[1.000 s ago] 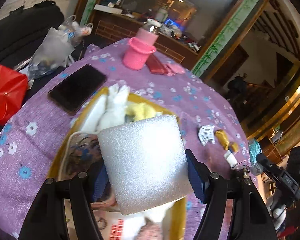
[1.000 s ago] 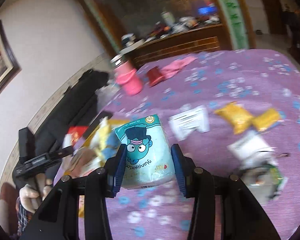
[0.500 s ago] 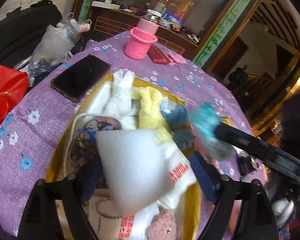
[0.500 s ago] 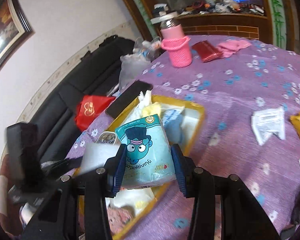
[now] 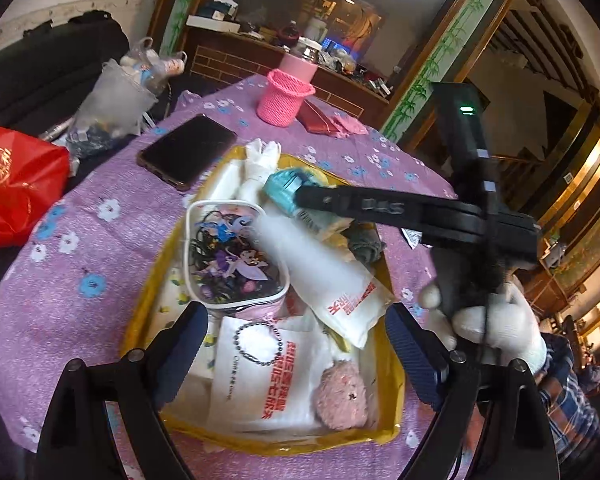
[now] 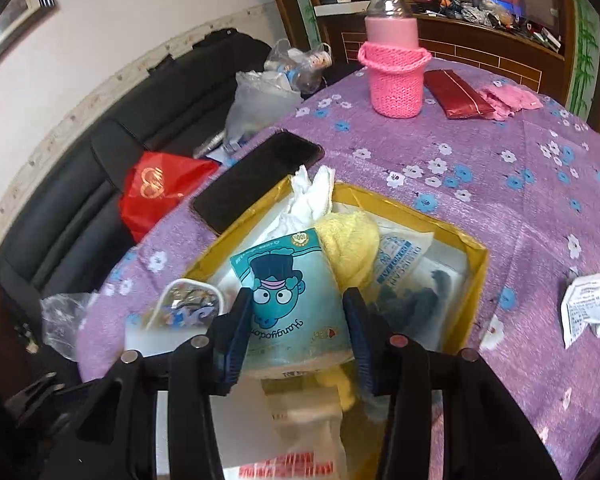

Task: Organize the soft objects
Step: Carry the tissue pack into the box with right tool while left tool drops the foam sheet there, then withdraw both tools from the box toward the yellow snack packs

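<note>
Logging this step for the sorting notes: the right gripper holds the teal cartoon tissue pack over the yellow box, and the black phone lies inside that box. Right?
One thing is wrong: the black phone lies outside the yellow box, on the purple tablecloth beside it, as the right wrist view shows. The right gripper does hold the teal cartoon tissue pack over the box.

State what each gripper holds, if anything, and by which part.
The right gripper holds the teal tissue pack by its two long sides, above the yellow box, its jaws opening. The left gripper holds nothing; its jaws are opening.
</note>
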A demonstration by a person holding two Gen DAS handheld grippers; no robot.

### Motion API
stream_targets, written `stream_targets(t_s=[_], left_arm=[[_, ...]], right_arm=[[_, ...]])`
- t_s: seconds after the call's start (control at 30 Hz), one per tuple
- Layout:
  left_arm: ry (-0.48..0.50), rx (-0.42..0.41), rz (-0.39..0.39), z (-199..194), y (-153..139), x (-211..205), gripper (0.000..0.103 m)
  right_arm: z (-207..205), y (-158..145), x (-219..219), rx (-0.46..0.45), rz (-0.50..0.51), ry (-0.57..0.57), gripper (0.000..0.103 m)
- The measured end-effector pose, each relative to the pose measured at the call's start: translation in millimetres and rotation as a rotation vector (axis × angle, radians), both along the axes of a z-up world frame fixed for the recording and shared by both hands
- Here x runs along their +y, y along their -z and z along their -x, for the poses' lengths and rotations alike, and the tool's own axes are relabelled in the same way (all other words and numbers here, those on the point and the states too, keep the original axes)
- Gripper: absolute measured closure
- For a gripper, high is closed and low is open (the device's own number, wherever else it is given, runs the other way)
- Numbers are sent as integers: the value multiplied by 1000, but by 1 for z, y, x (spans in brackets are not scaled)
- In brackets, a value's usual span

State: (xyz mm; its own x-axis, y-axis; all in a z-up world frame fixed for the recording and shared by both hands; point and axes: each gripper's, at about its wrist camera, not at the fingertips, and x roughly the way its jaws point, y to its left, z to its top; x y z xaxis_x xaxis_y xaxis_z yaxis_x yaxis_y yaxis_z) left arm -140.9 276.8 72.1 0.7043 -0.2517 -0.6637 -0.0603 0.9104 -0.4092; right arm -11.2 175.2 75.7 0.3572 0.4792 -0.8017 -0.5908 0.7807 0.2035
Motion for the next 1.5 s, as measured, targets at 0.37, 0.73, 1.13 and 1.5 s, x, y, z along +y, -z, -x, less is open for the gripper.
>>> stream_targets(t_s=[0.37, 0.73, 1.13, 1.5], left_arm=[[-165, 4, -190, 8, -2, -5, 9], [-192, -34, -384, 21, -17, -50, 9], [-121, -37, -465, 19, -24, -105, 9], [-49, -15, -515, 8, -19, -148, 9]], right_arm=[[41, -43, -47, -132, -90, 26, 26], [86, -40, -115, -191, -70, 78, 25], [105, -32, -174, -201, -72, 131, 25], [104, -27, -239, -191, -103, 225, 25]])
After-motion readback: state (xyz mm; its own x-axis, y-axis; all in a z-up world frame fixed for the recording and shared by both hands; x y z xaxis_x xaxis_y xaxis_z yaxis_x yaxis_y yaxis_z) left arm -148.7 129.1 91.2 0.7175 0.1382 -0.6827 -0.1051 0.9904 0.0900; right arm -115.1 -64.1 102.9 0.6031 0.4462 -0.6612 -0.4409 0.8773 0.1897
